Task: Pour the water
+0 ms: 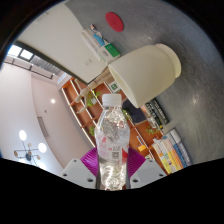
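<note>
A clear plastic water bottle (113, 135) with a white cap stands between my fingers, and both magenta pads (88, 158) press on its sides. My gripper (112, 165) is shut on it. The whole view is strongly tilted, so the bottle is held tipped with its cap toward a cream paper cup (145, 72). The cap sits just short of the cup's rim. The cup rests on a dark grey table (185, 25). No water stream is visible.
A red round disc (115, 19) lies on the table beyond the cup. A white box (70, 40) with a small green and white item (108, 43) is beside the cup. Shelves with books (165, 140) and a ceiling with lights (30, 140) fill the background.
</note>
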A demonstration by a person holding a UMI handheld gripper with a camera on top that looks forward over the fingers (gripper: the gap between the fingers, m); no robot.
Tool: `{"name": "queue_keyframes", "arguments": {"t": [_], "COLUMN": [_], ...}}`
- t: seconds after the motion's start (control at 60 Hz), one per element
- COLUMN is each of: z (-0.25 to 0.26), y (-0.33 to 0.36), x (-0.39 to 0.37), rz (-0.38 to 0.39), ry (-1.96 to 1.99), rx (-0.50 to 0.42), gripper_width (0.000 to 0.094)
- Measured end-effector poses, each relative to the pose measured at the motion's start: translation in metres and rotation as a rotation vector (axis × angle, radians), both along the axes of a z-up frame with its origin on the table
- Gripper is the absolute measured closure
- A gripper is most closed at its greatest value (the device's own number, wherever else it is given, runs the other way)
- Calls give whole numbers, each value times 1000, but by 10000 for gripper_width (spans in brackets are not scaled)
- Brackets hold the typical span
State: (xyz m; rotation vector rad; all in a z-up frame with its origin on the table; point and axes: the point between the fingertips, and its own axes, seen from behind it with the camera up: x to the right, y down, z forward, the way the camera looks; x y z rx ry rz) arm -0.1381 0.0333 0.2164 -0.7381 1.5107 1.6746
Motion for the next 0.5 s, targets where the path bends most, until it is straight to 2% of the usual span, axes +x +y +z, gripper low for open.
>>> {"name": "queue_keyframes", "arguments": {"t": [0.133, 0.233, 0.3, 0.367, 0.5], "z": [26, 53, 68, 77, 67], "y": [-6, -1, 1, 0, 6], "x": [-9, -8, 3, 26, 95], "rz": [5, 14, -11, -70, -144], "ry": [-285, -683, -968, -1254, -1705], "rx": [13, 0, -24, -72, -308], "gripper_width": [567, 567, 566, 566, 547]}}
